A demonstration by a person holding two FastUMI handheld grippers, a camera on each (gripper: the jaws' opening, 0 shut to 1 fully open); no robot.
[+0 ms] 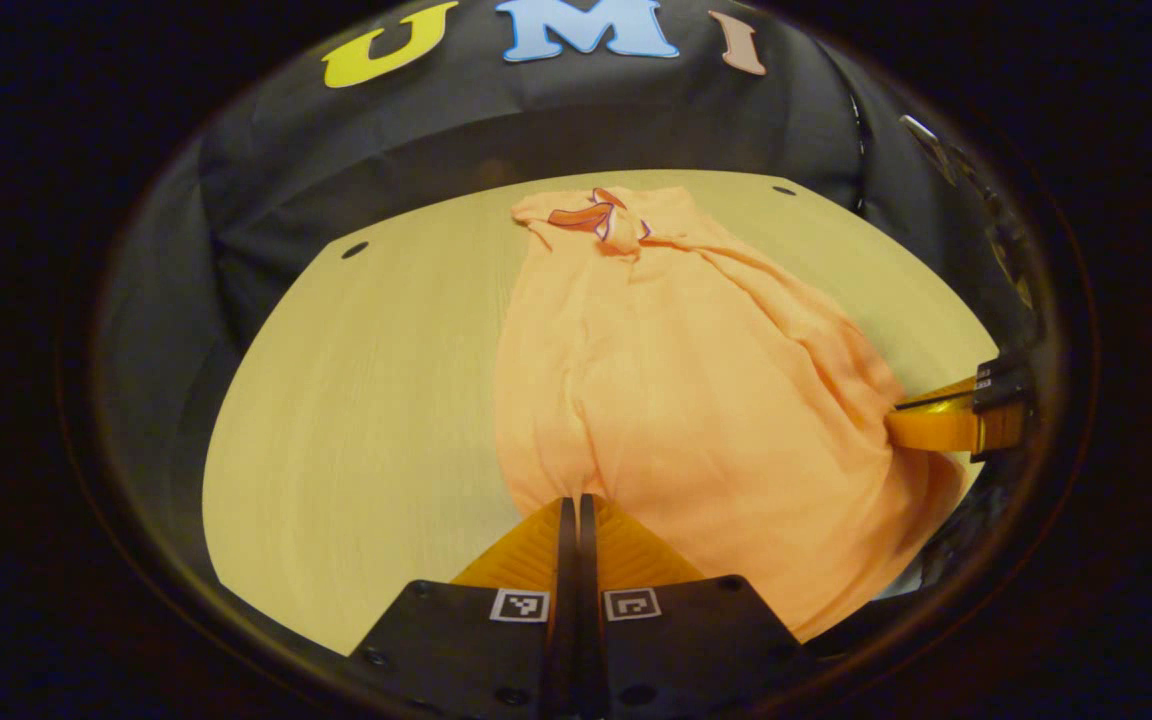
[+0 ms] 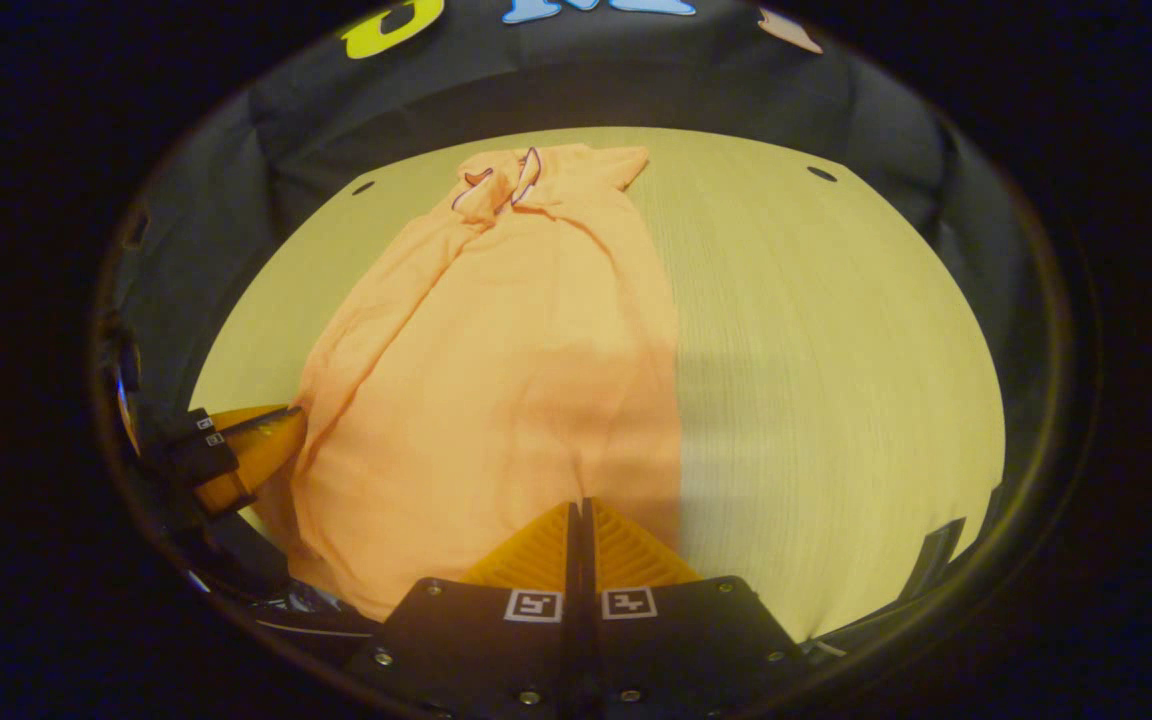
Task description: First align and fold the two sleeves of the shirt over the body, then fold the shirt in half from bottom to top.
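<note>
An orange shirt lies lengthwise on the pale wooden table, collar at the far end, both sleeves folded in over the body. In the left gripper view my left gripper is shut on the near hem at the shirt's left corner. The right gripper pinches the hem at the right corner. In the right gripper view the shirt runs away from my right gripper, which is shut on the hem. The left gripper holds the hem's other corner at the left.
Black cloth walls close in the table on the far and side edges. Small dark holes mark the tabletop's far corners. Bare wood lies on either side of the shirt.
</note>
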